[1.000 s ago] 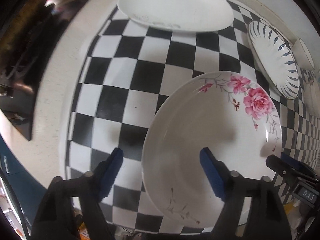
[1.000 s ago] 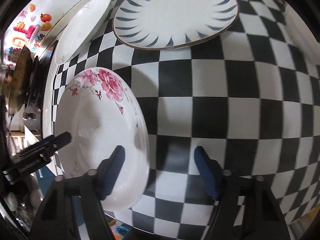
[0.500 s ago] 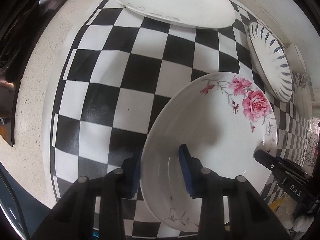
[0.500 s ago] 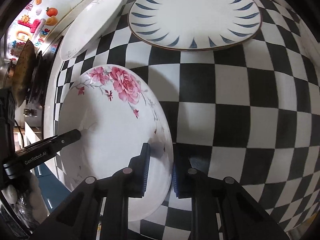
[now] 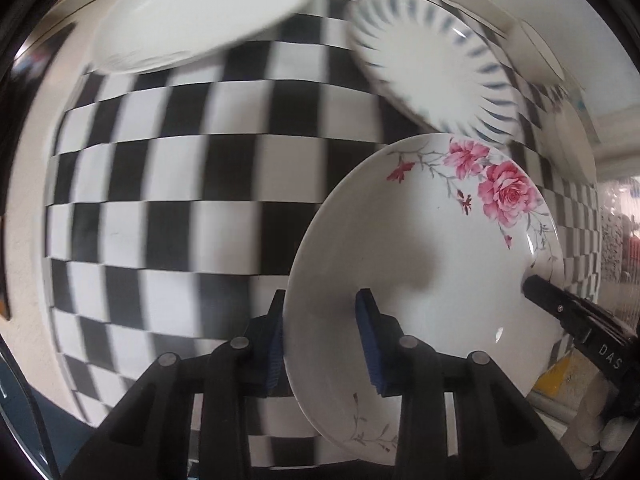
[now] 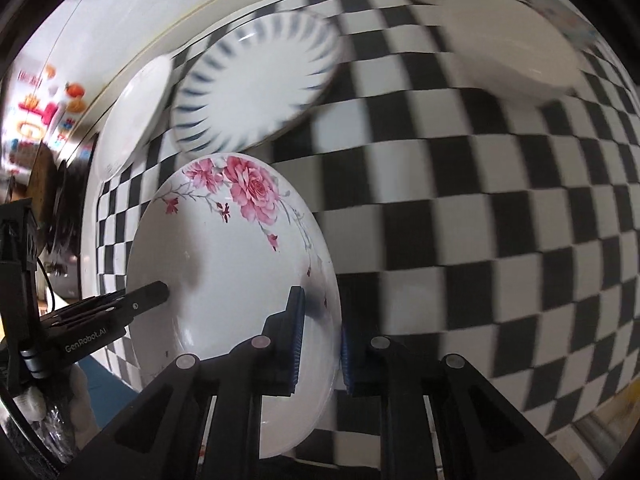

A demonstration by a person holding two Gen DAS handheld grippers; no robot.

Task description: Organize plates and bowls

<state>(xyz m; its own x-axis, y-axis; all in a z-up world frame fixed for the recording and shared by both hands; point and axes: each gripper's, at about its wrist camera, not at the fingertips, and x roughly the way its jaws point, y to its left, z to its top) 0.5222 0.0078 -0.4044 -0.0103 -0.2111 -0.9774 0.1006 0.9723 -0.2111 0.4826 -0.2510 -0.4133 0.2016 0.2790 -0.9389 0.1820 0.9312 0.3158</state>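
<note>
A white plate with pink roses (image 5: 424,248) is held up off the checkered cloth (image 5: 192,216) by both grippers. My left gripper (image 5: 322,340) is shut on its left rim. My right gripper (image 6: 320,340) is shut on its right rim; the plate also shows in the right wrist view (image 6: 232,264). A blue-striped plate (image 5: 432,68) lies behind it, also in the right wrist view (image 6: 256,84). A plain white oval plate (image 5: 200,16) lies at the far left.
A white bowl (image 6: 508,52) sits at the far right on the cloth. Another white dish (image 5: 540,52) lies past the striped plate near the wall. A dark stove area (image 6: 48,200) lies left of the cloth.
Both grippers closed on the rose plate's opposite rims and lifted it off the cloth. The background is blurred, so both are moving.
</note>
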